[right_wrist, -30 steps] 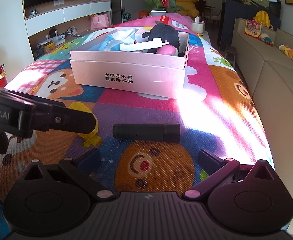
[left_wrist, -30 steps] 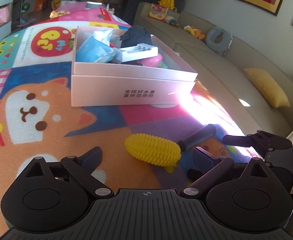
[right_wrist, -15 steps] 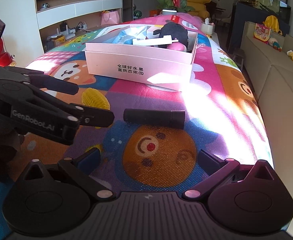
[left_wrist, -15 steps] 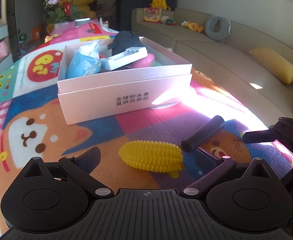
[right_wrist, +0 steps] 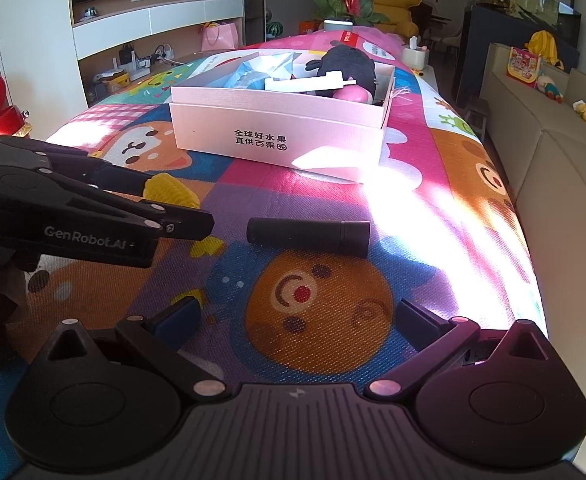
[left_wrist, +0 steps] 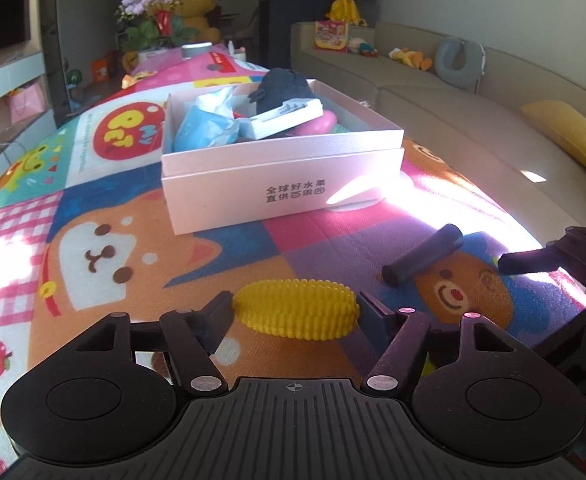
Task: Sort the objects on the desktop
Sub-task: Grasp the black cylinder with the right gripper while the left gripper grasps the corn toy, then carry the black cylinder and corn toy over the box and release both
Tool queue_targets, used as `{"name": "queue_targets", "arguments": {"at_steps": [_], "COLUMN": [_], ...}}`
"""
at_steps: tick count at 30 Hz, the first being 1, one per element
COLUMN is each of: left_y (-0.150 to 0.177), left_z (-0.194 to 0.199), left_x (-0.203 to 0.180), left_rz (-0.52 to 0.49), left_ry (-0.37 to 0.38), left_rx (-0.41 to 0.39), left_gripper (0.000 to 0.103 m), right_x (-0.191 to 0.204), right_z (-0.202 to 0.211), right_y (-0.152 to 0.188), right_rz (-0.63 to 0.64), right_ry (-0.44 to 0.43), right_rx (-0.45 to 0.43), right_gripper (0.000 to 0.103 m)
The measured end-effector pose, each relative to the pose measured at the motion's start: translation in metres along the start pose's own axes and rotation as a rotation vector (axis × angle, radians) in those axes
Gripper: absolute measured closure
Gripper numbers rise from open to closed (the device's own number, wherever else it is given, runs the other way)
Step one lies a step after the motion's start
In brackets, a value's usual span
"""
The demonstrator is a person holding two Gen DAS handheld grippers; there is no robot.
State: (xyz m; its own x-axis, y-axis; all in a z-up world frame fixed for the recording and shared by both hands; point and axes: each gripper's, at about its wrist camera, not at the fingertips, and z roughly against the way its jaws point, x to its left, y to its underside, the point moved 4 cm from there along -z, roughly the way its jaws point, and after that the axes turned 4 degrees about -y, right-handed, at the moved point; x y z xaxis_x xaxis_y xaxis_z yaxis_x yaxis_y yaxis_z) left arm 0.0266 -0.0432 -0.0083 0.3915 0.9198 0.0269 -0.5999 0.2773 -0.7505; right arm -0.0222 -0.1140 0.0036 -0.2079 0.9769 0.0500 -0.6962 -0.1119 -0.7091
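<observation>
Toy corn (left_wrist: 296, 309) lies crosswise on mat (left_wrist: 105, 208), between fingers of left gripper (left_wrist: 295, 312), one finger at each end. Cylinder (right_wrist: 308, 232) on mat right of corn, apart from it. Right gripper (right_wrist: 296, 320) nearer than cylinder, apart from it. Box (left_wrist: 285, 184) on mat behind both. In box: wipes pack (left_wrist: 207, 130) left, flat case (left_wrist: 279, 118) centre, plush (left_wrist: 285, 88) behind case.

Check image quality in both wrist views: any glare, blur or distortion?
Left wrist view: sunlight blows out the mat right of the pink box; fisheye bends the sofa; corn toy sharp. Right wrist view: glare band washes out the mat's right side beyond the black cylinder; no motion blur.
</observation>
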Motion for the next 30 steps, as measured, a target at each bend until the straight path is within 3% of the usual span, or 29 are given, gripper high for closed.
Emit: {"name": "queue_targets", "arguments": {"at_steps": [4, 10, 17, 30], "left_y": [0.021, 0.035, 0.035, 0.048], "left_z": [0.02, 0.032, 0.031, 0.048], "left_x": [0.007, 0.008, 0.004, -0.005], "left_rz": [0.049, 0.07, 0.062, 0.02], "left_ry": [-0.027, -0.051, -0.03, 0.02], "left_rx": [0.024, 0.022, 0.029, 0.078], "left_gripper": [0.03, 0.03, 0.018, 0.011], "right_x": [-0.009, 0.0, -0.002, 0.005], "right_z": [-0.003, -0.021, -0.027, 0.001], "right_y": [-0.014, -0.034, -0.037, -0.013], "right_rz": [-0.086, -0.035, -0.066, 0.015], "right_ry": [0.06, 0.085, 0.074, 0.034], "right_rx": [-0.05, -0.064, -0.027, 0.029], "right_gripper": [0.0, 0.002, 0.028, 0.028]}}
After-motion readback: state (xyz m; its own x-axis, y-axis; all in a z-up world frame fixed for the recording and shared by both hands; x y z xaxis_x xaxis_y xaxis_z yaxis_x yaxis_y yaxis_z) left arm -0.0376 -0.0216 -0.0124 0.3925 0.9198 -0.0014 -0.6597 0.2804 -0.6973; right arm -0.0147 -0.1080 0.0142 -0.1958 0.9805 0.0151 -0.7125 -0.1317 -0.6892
